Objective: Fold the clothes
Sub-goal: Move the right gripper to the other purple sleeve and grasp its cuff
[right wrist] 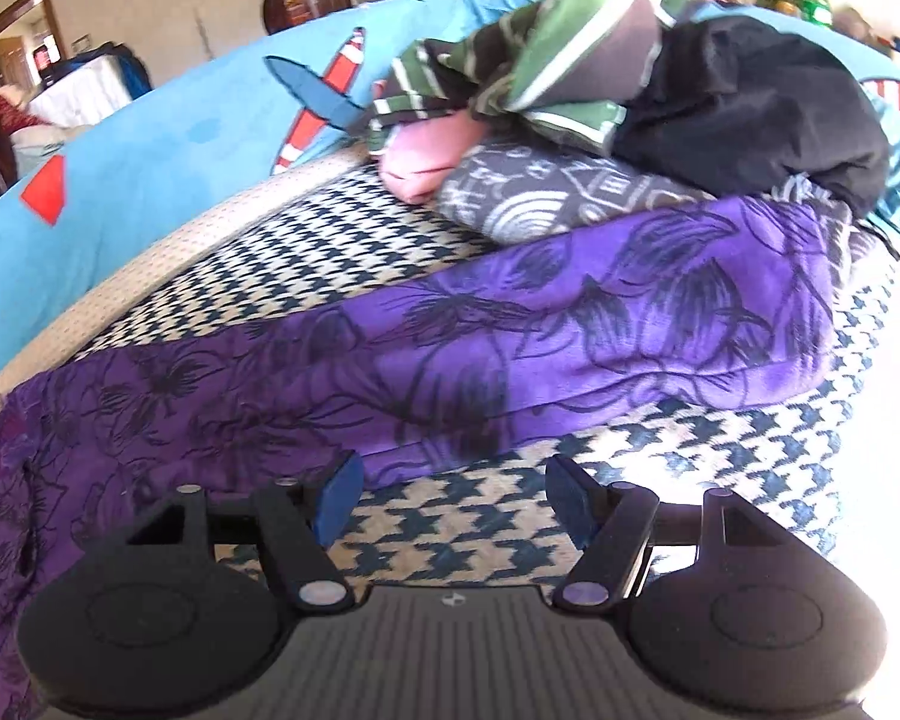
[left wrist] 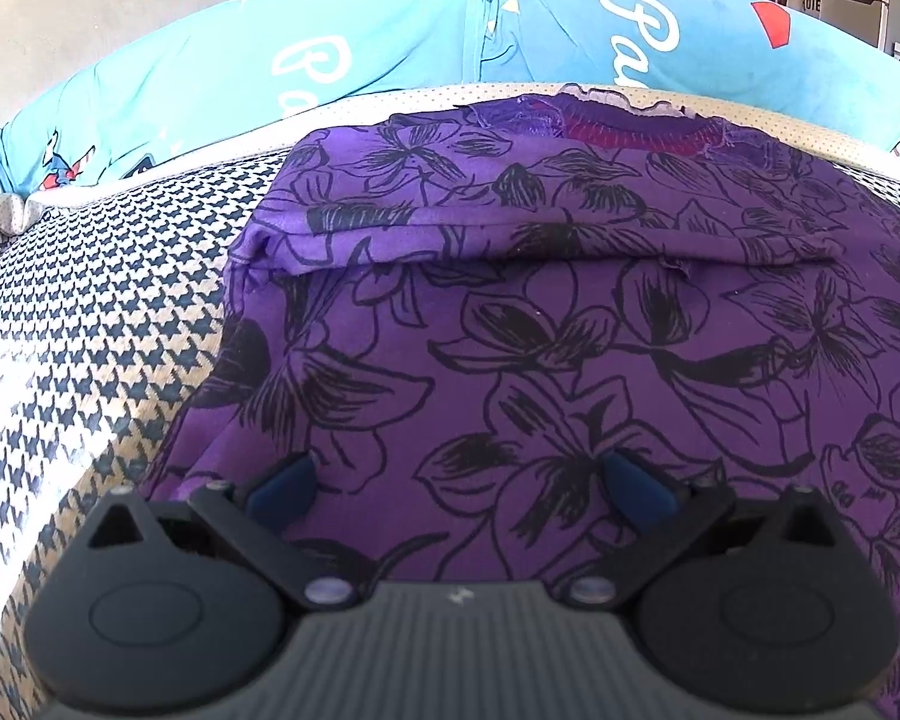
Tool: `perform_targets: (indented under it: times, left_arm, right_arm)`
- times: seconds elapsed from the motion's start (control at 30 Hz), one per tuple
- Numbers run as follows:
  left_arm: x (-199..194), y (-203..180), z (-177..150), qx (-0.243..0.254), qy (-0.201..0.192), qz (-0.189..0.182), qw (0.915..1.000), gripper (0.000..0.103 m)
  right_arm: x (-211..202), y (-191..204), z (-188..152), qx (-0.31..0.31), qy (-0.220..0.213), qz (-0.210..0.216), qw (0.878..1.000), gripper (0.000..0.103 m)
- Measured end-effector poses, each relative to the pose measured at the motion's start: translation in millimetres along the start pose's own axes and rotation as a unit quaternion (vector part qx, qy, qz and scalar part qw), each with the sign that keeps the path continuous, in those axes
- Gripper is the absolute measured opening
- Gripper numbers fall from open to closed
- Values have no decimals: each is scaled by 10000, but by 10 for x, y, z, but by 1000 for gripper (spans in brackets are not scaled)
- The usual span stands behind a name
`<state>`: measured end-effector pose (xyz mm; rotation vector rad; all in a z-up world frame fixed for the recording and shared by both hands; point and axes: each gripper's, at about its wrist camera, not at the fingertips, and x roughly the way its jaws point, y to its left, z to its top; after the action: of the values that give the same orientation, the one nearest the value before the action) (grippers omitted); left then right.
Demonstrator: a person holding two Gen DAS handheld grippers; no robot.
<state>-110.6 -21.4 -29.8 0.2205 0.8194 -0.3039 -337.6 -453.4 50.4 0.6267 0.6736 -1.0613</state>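
The left gripper (left wrist: 459, 489) has its jaws spread wide, nothing between them. Its blue pads (left wrist: 285, 483) hang over the purple top (left wrist: 510, 330), which fills the ground right under them; whether the pads touch the cloth cannot be told. The top is purple with black flower outlines. A fold runs across it above the gripper, and its neckline (left wrist: 624, 123), with a red inside, lies at the far edge of the houndstooth cover (left wrist: 90, 312). The top's left edge lies on that cover, which shows bare to the left. Past the cover's dotted cream border lies a blue sheet (left wrist: 390, 42) with white lettering and red shapes.

The right gripper (right wrist: 453, 504) is also open, moderately wide, with nothing in it. Its jaws stand over bare houndstooth cover (right wrist: 462, 516), just beside the near edge of the top (right wrist: 570, 330). The left pad (right wrist: 336, 498) is close against the cloth edge; the right pad (right wrist: 570, 498) is clear of it. The top runs from the lower left up to the right, where it lies thick and rolled. Behind it, touching, a pile of clothes (right wrist: 570, 96) is heaped: a grey patterned piece at the bottom, a pink one, a green striped one and a black one on top. The blue sheet (right wrist: 180, 138) lies beyond the cover's far edge.
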Motion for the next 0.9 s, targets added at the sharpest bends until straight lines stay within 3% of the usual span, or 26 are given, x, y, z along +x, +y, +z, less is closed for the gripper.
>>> perform_targets:
  times: [0.07, 0.37, 0.5, 0.53, 0.63, 0.73, 0.8, 0.87, 0.9]
  left_arm:
    - [8, -4, 3, 7, -5, 0, 10000, 103]
    - [4, -9, -14, 39, -33, 5, 10000, 103]
    - [4, -16, -18, 41, -43, 9, 10000, 103]
    - [5, -16, -19, 41, -43, 8, 10000, 103]
    - [2, -21, -22, 45, -44, 5, 10000, 103]
    - [0, -17, -22, 46, -45, -5, 10000, 103]
    - [1, -13, -23, 43, -47, -13, 10000, 103]
    - [0, -15, -23, 37, -50, -8, 10000, 103]
    - [0, -15, -24, 35, -51, -6, 10000, 103]
  right_arm:
    - [73, -135, 34, 327, 110, -130, 9993, 67]
    - [155, -496, 168, 1250, -177, -120, 9919, 68]
    - [160, -532, 196, 1306, -375, -608, 9889, 69]
    - [184, -546, 197, 1321, -407, -659, 9882, 74]
    - [248, -570, 205, 1307, -558, -665, 9876, 82]
    - [314, -582, 213, 1265, -769, -626, 9870, 82]
    - [327, -596, 207, 1305, -939, -669, 9847, 69]
    - [330, -621, 212, 1390, -1041, -683, 9824, 36]
    - [329, -633, 218, 1421, -1039, -625, 9824, 27]
